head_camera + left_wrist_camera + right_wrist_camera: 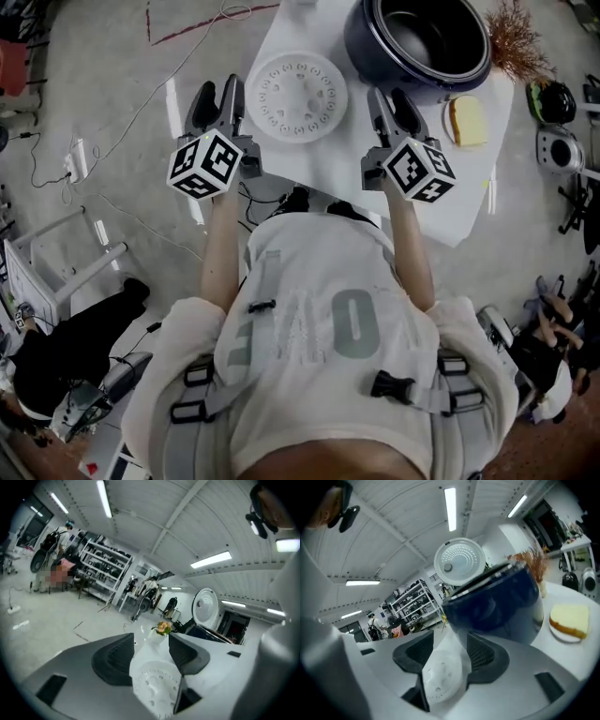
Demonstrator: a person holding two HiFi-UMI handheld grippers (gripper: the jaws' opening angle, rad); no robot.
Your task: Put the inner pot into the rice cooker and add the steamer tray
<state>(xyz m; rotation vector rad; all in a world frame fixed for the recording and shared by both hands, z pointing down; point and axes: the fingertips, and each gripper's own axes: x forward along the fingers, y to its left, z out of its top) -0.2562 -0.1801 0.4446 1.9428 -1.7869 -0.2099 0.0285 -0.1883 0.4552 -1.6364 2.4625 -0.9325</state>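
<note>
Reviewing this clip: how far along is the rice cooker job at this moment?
Done, it seems: a dark inner pot sits inside the open rice cooker. In hand: nothing; the left claw and right claw are open and empty, either side of the steamer tray on the table. Left: lift the tray and set it into the pot.

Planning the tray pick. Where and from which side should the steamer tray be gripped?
Probably the rim: the steamer tray lies flat on the table, a shallow round disc, no handle visible; the left gripper takes its left edge, the right gripper its right edge.
</note>
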